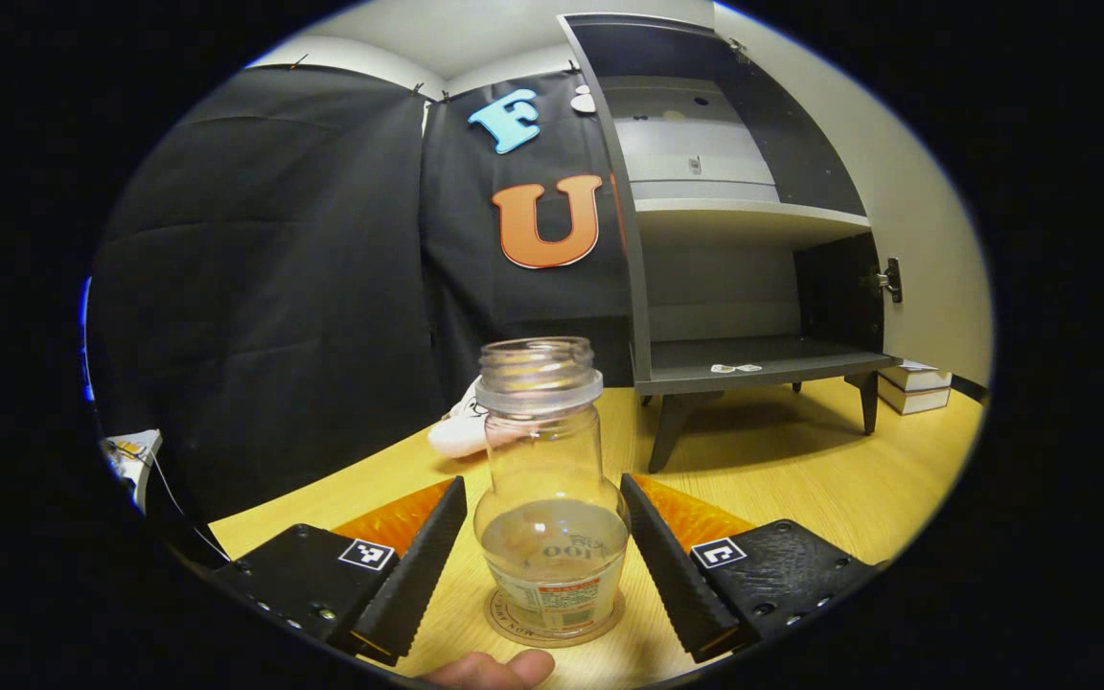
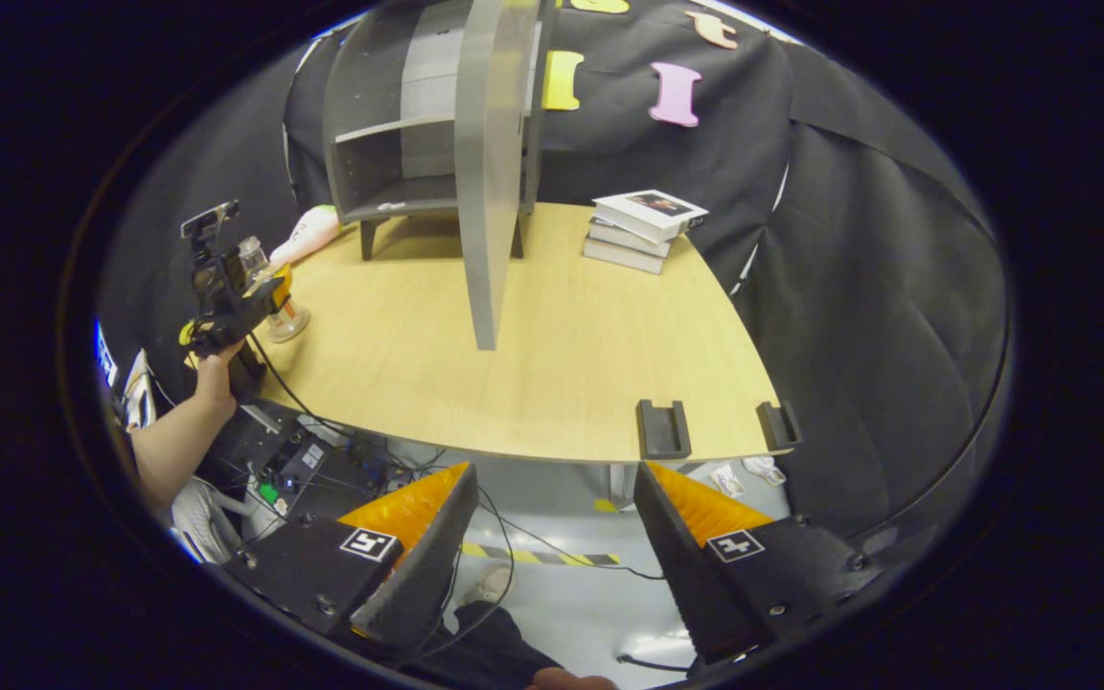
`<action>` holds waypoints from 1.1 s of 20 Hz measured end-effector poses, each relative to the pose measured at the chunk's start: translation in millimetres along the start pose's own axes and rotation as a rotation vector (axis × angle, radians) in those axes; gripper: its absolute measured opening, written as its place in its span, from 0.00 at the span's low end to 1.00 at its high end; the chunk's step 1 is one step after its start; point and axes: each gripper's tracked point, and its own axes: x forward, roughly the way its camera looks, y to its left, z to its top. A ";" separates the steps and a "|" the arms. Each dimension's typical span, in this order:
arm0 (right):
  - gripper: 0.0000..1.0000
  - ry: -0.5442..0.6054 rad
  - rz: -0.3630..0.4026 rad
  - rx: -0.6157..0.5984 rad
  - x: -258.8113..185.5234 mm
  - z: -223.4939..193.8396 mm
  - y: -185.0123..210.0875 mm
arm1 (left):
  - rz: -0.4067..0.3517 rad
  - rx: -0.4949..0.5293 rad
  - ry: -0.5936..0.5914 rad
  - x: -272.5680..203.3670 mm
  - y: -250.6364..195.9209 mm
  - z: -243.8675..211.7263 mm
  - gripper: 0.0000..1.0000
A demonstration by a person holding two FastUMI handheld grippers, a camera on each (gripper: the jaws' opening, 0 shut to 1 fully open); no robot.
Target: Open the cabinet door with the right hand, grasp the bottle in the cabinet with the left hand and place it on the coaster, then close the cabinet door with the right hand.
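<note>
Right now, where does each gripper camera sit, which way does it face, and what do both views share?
Left gripper view: rides the left gripper, low over the table, facing the clear glass bottle on the round coaster between open fingers; a fingertip shows.
Right gripper view: rides the right gripper, off the table's edge, facing the pale wooden table; a forearm shows.
Shared: bottle, open grey cabinet, books.

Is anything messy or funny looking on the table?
Nothing is spilled or broken. The bottle stands upright on the coaster with no cap on. The cabinet door hangs wide open, and the stack of books sits a bit crooked.
</note>
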 end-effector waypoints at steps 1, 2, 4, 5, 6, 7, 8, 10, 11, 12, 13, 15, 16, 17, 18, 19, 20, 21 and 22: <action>1.00 -0.007 0.002 0.009 -1.5 4.6 0.1 | -0.002 0.007 0.001 -0.7 0.1 5.8 0.96; 1.00 -0.017 0.006 0.019 -1.5 9.6 0.7 | -0.003 0.014 -0.003 -1.5 1.3 13.9 0.96; 1.00 -0.032 0.009 0.024 -3.0 19.4 0.7 | -0.002 0.026 -0.017 -3.8 4.0 33.3 0.96; 1.00 -0.045 0.013 0.023 -4.5 25.1 2.4 | -0.005 0.033 -0.030 -6.5 5.0 45.3 0.96; 1.00 -0.061 0.015 0.021 -6.9 30.6 3.1 | -0.010 0.040 -0.042 -9.4 4.5 57.2 0.96; 1.00 -0.078 0.019 0.025 -7.9 35.1 3.5 | -0.019 0.045 -0.056 -13.4 3.6 70.4 0.96; 1.00 -0.087 0.025 0.037 -8.1 38.5 3.8 | -0.029 0.052 -0.070 -18.3 2.9 85.2 0.96; 1.00 -0.087 0.050 0.080 -5.2 42.7 6.6 | -0.034 0.042 -0.106 -30.2 4.3 116.1 0.96; 1.00 -0.094 0.057 0.101 -5.5 48.2 6.4 | -0.045 0.042 -0.111 -35.0 2.5 130.1 0.96; 1.00 -0.111 0.057 0.117 -6.5 57.1 3.9 | -0.049 0.054 -0.122 -40.4 2.1 147.1 0.96; 1.00 -0.136 0.056 0.130 -8.4 68.3 -0.1 | -0.050 0.072 -0.136 -45.5 4.0 167.7 0.96; 1.00 -0.188 0.057 0.146 -16.2 93.3 -10.6 | -0.070 0.103 -0.141 -55.8 0.7 208.7 0.96; 1.00 -0.237 0.053 0.154 -21.7 112.8 -18.7 | -0.082 0.110 -0.154 -61.2 -2.3 232.7 0.96; 1.00 -0.286 0.038 0.156 -27.6 131.5 -29.2 | -0.110 0.109 -0.166 -68.4 -8.5 253.6 0.96; 1.00 -0.335 0.015 0.155 -34.8 147.5 -39.4 | -0.127 0.096 -0.167 -75.3 -13.5 271.8 0.96; 1.00 -0.383 -0.017 0.137 -42.8 165.7 -50.7 | -0.159 0.088 -0.161 -82.9 -21.2 286.5 0.96; 1.00 -0.436 -0.051 0.116 -52.2 185.0 -61.0 | -0.175 0.083 -0.159 -90.1 -27.4 298.3 0.96; 1.00 -0.491 -0.078 0.100 -62.1 205.7 -67.7 | -0.195 0.085 -0.158 -100.4 -32.3 308.0 0.96; 1.00 -0.538 -0.096 0.086 -69.6 223.6 -70.2 | -0.230 0.074 -0.150 -109.1 -43.1 313.4 0.96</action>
